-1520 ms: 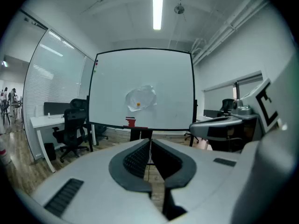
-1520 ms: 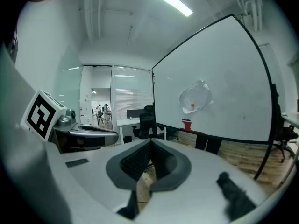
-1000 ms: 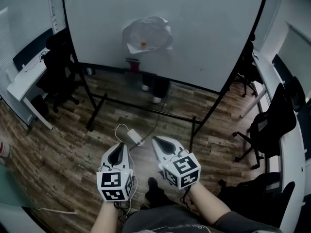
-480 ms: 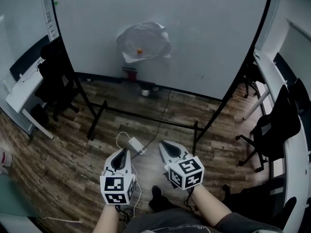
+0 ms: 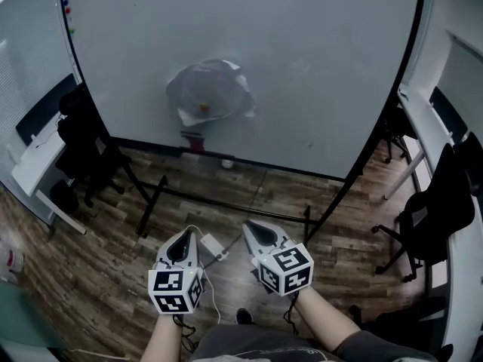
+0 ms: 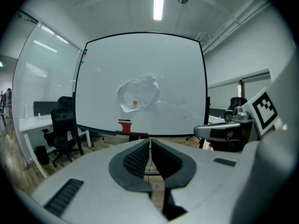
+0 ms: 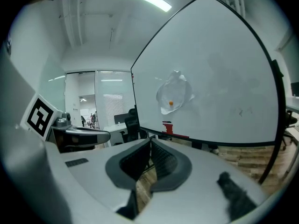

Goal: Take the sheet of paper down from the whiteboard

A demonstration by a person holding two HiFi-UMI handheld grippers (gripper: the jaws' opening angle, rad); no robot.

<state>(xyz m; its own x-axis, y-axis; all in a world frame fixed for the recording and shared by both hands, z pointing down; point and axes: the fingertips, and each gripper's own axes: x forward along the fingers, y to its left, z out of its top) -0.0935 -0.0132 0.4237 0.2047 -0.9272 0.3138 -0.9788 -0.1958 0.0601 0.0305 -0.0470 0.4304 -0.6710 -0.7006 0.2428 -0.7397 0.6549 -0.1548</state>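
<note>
Sheet of paper [image 5: 209,90], crumpled, hangs on the whiteboard [image 5: 317,59] just above its bottom edge, w/ a small orange dot [image 5: 204,107] near its middle. My left gripper [image 5: 184,236] and right gripper [image 5: 250,227] are side by side over the wood floor [image 5: 98,277], well apart from the sheet. Fingers [image 6: 138,157] of both are closed together, nothing between them.

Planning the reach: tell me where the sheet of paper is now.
In the head view the crumpled sheet of paper hangs on the whiteboard, left of centre, pinned by an orange magnet, just above a red object at the board's bottom edge.
</note>
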